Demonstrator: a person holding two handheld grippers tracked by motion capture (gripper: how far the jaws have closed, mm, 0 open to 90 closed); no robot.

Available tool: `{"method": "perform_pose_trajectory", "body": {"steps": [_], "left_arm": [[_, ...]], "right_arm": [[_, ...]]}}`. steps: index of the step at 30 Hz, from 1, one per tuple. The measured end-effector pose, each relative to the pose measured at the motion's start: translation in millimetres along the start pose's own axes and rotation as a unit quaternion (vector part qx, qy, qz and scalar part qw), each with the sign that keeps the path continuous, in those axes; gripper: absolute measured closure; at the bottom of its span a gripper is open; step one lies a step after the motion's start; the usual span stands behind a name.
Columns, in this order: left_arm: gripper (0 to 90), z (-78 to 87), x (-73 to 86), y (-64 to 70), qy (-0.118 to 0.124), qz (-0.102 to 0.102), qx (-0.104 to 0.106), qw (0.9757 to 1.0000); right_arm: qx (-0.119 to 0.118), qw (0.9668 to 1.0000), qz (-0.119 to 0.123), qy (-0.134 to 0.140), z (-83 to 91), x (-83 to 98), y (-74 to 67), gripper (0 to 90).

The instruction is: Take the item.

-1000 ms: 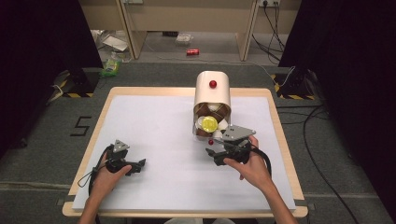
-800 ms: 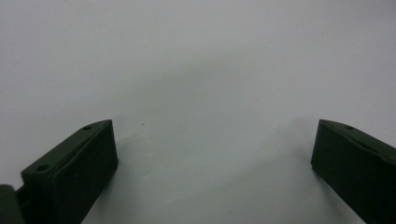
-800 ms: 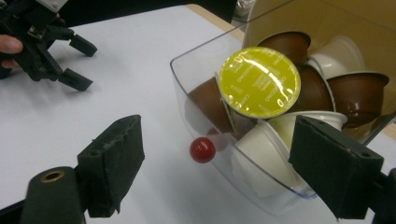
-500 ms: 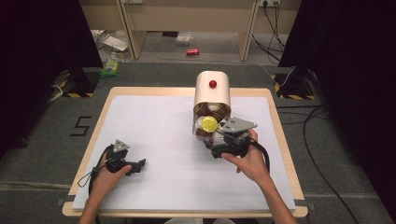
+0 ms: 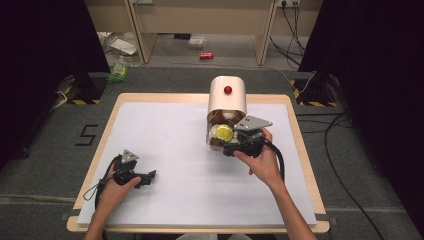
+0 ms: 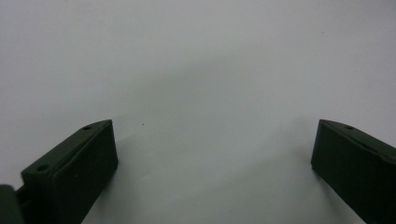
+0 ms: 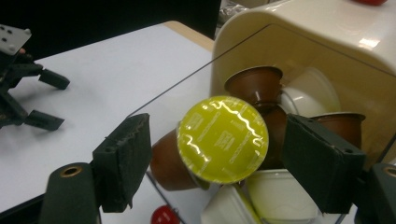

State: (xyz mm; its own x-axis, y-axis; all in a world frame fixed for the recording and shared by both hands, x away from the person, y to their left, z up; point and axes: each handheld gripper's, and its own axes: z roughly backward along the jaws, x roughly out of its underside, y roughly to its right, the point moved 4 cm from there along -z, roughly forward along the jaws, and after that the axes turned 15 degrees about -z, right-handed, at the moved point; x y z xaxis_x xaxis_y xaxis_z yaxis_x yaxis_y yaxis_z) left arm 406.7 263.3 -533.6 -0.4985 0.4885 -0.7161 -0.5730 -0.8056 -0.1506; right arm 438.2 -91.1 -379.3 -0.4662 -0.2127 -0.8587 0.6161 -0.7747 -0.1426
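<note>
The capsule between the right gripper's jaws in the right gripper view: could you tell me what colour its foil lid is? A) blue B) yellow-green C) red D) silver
B: in the right gripper view the capsule that sits between the jaws of the right gripper has a shiny yellow-green foil lid, with brown and white capsules around it in the cream dispenser.
</note>
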Motion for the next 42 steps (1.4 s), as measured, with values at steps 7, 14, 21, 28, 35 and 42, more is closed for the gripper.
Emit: {"method": "perform_pose_trajectory", "body": {"steps": [7, 14, 21, 28, 35, 42], "left_arm": [[0.0, 0.0, 0.0, 0.0, 0.0, 0.0, 0.0, 1.0], [0.0, 0.0, 0.0, 0.0, 0.0, 0.0, 0.0, 1.0], [0.0, 0.0, 0.0, 0.0, 0.0, 0.0, 0.0, 1.0], [0.0, 0.0, 0.0, 0.0, 0.0, 0.0, 0.0, 1.0], [0.0, 0.0, 0.0, 0.0, 0.0, 0.0, 0.0, 1.0], [0.0, 0.0, 0.0, 0.0, 0.0, 0.0, 0.001, 1.0]], "right_arm": [[0.003, 1.0, 0.0, -0.005, -11.0, -5.9, -3.0, 29.4], [0.021, 0.9997, 0.0, -0.014, -20.0, -4.7, -1.7, 31.6], [0.025, 0.9995, -0.002, -0.02, -21.3, -3.9, 4.2, 37.3], [0.021, 0.9994, -0.015, -0.024, -25.0, -1.6, 6.8, 37.0], [-0.001, 0.999, -0.039, -0.021, -25.4, 0.6, 10.3, 38.9], [0.0, 0.9991, -0.042, -0.009, -19.5, -2.8, 11.1, 39.0]]}}
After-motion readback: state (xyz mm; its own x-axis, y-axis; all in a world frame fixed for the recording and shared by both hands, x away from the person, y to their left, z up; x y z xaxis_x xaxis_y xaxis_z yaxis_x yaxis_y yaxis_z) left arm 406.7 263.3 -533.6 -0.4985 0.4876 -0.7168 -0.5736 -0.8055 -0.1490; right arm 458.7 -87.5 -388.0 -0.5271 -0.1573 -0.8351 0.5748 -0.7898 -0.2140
